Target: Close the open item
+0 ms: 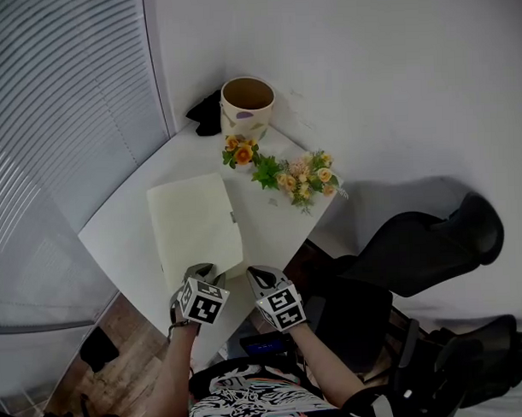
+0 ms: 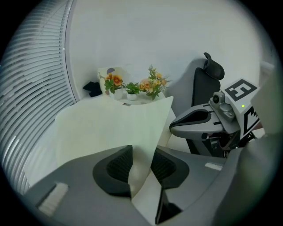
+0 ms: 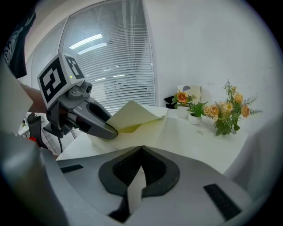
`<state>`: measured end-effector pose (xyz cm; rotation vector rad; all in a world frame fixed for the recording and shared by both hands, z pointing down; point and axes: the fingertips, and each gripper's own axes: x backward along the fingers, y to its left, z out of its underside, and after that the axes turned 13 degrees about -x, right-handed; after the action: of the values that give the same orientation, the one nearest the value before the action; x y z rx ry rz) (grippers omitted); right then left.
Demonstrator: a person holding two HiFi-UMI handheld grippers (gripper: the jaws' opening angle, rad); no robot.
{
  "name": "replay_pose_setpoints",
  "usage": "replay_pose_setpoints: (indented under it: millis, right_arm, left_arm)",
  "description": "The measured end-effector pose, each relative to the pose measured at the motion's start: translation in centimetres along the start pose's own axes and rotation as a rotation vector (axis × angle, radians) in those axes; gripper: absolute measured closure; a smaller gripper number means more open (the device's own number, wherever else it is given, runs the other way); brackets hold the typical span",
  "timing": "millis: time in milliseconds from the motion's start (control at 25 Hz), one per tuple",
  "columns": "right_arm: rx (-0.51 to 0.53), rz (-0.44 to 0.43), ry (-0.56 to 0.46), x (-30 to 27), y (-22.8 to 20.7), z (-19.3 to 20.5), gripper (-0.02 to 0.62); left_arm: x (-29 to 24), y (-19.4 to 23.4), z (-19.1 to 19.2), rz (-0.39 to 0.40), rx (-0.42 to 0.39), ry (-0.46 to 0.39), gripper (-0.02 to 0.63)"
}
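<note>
**White table in the corner: folder cover part-raised, both tools at its near edge**

White table point(image 1: 116, 230) set into a corner, with slatted window blinds point(image 1: 44, 125) on one side and a plain wall behind. Task item: pale yellow paper folder point(image 1: 193, 223), on the table's near half, directly ahead of both tools. A cream ceramic pot point(image 1: 247, 105) and a spray of orange and cream artificial flowers point(image 1: 285, 173) stand well apart from it at the far end.

Left hand-held gripper point(image 2: 141, 164): jaws spread. The folder's upper cover point(image 2: 115, 128) passes edge-on between the pads, which do not appear to press it. Reading: the cover is being guided rather than gripped, so it can slip free as it settles.

Right hand-held gripper point(image 3: 139, 170): jaws pressed together on a thin pale strip, apparently the near edge of the folder's lower leaf point(image 3: 154, 132). Reading: an anchor, so the folder does not skid on the smooth table.

In the right gripper view the cover is raised at its near corner with a wedge-shaped gap beneath it. Judged: the closing is well along but not finished.
</note>
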<state>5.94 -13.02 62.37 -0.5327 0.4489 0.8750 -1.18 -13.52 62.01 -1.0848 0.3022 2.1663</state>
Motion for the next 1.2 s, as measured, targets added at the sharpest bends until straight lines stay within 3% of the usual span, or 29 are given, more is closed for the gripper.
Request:
replay_pose_setpoints:
  millis: [520, 1200]
  right_arm:
    - [-0.014, -0.020, 0.026, -0.03, 0.04, -0.03, 0.594]
    - [-0.018, -0.017, 0.027, -0.10, 0.03, -0.15, 0.594]
  left_arm:
    - [-0.55, -0.52, 0.36, 0.022, -0.108, 0.118, 0.492]
    - [-0.63, -0.47, 0.35, 0.014, -0.124, 0.122, 0.491]
